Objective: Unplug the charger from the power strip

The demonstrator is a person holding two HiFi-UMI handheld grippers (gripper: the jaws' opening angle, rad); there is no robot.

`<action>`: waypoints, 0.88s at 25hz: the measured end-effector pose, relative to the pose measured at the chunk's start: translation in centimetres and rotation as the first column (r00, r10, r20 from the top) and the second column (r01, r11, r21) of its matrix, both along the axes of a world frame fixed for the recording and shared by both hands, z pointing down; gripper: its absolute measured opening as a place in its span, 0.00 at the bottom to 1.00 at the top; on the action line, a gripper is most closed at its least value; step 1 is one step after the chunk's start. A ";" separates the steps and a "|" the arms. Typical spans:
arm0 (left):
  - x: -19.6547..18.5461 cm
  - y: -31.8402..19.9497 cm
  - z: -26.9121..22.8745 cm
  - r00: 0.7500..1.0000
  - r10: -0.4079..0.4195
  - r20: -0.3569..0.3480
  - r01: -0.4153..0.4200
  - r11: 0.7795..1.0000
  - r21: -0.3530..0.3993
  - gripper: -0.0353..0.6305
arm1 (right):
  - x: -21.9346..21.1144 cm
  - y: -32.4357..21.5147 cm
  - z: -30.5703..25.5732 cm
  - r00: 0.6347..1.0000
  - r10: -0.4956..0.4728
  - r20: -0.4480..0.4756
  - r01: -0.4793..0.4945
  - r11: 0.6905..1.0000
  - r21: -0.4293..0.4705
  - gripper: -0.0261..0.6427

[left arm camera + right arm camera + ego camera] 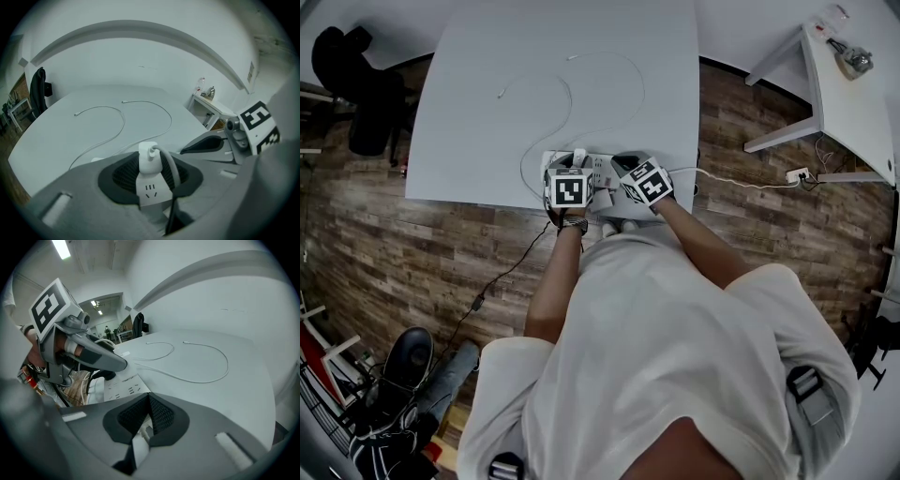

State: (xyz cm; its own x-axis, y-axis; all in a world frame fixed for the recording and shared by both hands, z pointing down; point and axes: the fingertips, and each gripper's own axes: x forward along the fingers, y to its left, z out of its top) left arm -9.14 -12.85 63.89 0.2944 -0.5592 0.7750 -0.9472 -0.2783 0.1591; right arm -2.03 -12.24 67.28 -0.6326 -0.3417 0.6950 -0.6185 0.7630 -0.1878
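Your left gripper [151, 163] has its black ribbed fingers [121, 177] set fairly wide and closed on the small white block-shaped charger [149, 159], with one pad against each side. The charger stands upright between them. It is seated in the long white plastic power strip [149, 193], whose socket face shows just below the fingers on your side. A thin white cable [169, 161] leaves the top of the charger and bends down past the right-hand pad.

Just to the right of those fingers is your right gripper [149, 401]. Its fingers [165, 417] are narrow, with the tips almost meeting. They pinch a white part sitting low between them, which looks like the right end of the power strip. The rest of the strip runs off to their left.

Both grippers work at the near edge of the pale, flat-topped desk [56, 140]. Beyond the fingers the cable wanders out in loose loops, and two free ends lie apart well out on the desk. Farther still, off to the right of the fingers, stands a small white side table [212, 104]. A dark garment [38, 89] hangs far off to the left.
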 end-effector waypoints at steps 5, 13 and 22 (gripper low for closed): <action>0.2 0.1 0.0 0.999 0.024 0.029 -0.024 1.000 0.016 0.27 | 0.0 0.1 0.0 1.000 -0.006 -0.008 0.006 1.000 0.004 0.04; 0.5 0.2 0.0 0.992 0.075 0.102 -0.080 0.995 0.051 0.27 | -0.1 0.3 0.1 1.000 -0.012 -0.014 0.012 1.000 0.013 0.04; 0.9 0.1 0.1 0.983 0.106 0.149 -0.114 0.992 0.047 0.27 | -0.1 0.3 0.1 1.000 -0.016 -0.018 0.016 1.000 0.014 0.04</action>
State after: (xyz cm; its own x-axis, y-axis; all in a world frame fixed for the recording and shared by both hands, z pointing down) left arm -8.21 -12.71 64.00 0.2424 -0.5728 0.7830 -0.9224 -0.3862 0.0030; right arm -2.12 -11.92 67.36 -0.6252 -0.3415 0.7018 -0.6096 0.7751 -0.1659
